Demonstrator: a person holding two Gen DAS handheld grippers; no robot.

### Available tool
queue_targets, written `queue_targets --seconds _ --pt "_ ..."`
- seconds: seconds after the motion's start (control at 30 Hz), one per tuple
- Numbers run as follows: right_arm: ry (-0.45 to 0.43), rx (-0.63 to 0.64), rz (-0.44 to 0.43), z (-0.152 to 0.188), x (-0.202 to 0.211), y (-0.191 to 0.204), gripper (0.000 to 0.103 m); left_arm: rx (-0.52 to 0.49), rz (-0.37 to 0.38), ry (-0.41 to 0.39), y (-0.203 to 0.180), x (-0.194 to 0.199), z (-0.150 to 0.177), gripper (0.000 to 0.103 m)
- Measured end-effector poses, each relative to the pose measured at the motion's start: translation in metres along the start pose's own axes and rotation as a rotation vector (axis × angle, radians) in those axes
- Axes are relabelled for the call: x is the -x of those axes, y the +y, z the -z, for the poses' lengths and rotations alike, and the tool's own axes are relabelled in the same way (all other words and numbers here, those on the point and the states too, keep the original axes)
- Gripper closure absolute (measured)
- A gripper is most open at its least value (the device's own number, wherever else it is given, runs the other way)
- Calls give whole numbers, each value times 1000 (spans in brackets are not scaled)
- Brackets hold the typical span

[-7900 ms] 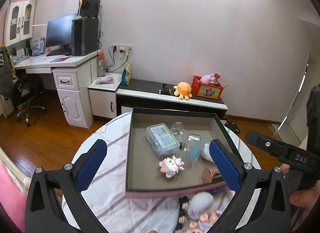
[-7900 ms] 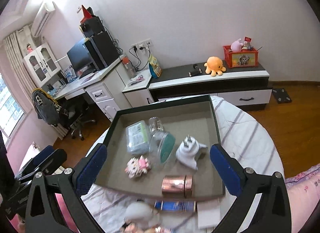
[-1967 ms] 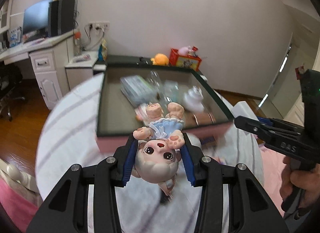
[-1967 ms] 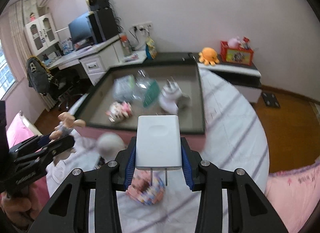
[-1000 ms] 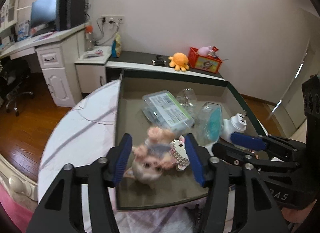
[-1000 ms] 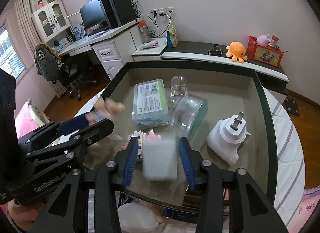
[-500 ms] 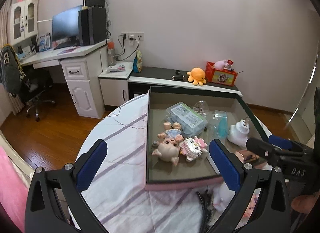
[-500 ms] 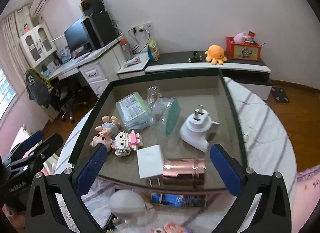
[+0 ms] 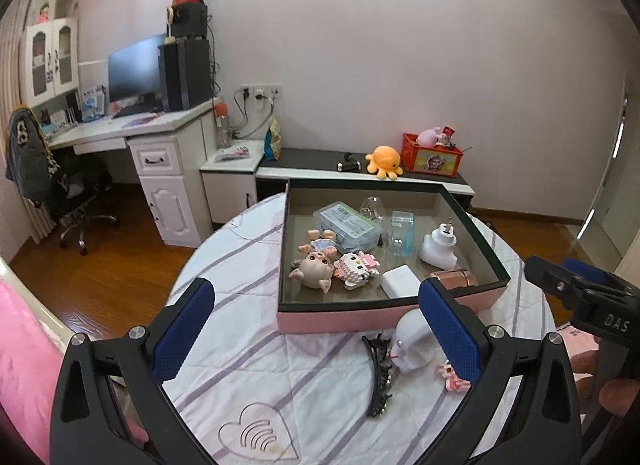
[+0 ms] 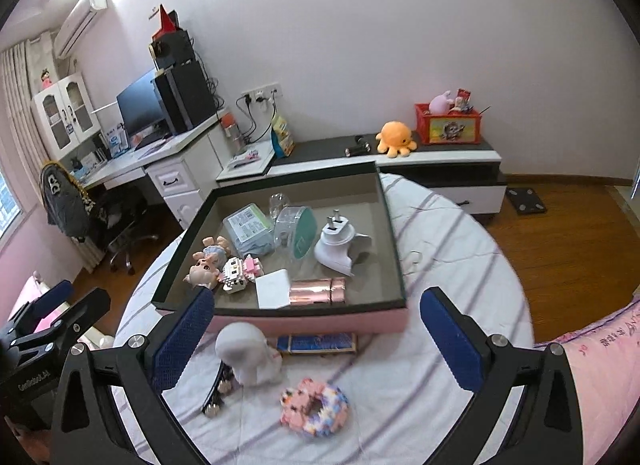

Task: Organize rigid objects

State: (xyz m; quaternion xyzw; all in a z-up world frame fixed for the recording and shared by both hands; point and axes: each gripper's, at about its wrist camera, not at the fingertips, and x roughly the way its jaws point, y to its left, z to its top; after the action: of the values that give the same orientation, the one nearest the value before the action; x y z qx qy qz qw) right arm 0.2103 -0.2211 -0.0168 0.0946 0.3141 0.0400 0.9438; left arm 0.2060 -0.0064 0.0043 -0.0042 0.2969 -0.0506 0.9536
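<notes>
A pink tray [image 9: 360, 317] with a dark rim [image 10: 280, 307] stands on the round striped table. In it lie a pig doll [image 9: 314, 263] [image 10: 202, 263], a block figure [image 9: 358, 265], a white charger [image 9: 400, 283] [image 10: 273, 289], a copper tube [image 10: 318, 291], a white plug adapter [image 10: 336, 245] and clear boxes. In front of the tray lie a white figure [image 10: 246, 353] [image 9: 412, 343], a black hair clip [image 9: 380, 377] and a pink block donut [image 10: 316, 411]. My left gripper [image 9: 316, 329] and right gripper [image 10: 314, 337] are open and empty, held back above the table's near side.
A blue flat box [image 10: 316, 343] lies against the tray's front wall. A desk with a monitor [image 9: 136, 77] and an office chair [image 9: 76, 193] stand at the left, a low cabinet [image 10: 440, 157] with toys behind. Pink bedding [image 10: 600, 353] is at the right.
Both grippers let go of the pig doll and the white charger in the tray, opened wide and drew back toward the near side of the table.
</notes>
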Motion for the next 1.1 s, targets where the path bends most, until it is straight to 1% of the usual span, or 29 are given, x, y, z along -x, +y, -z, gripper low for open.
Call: queue_targets --seconds 0.27,0.4,0.6,0.83,1.1 --pt "-84 20 57 21 53 8 0 1 -16 -44 -8 39 9 0" --pt "-88 50 59 32 66 15 0 5 -6 -37 -9 49 19 0" --pt "-75 52 50 40 73 16 0 12 -1 -28 -11 58 27 0" --pt "-84 55 49 44 79 16 0 23 -1 -30 -10 65 33 0" --pt "-70 44 58 45 75 9 0 24 11 7 -9 51 40 0"
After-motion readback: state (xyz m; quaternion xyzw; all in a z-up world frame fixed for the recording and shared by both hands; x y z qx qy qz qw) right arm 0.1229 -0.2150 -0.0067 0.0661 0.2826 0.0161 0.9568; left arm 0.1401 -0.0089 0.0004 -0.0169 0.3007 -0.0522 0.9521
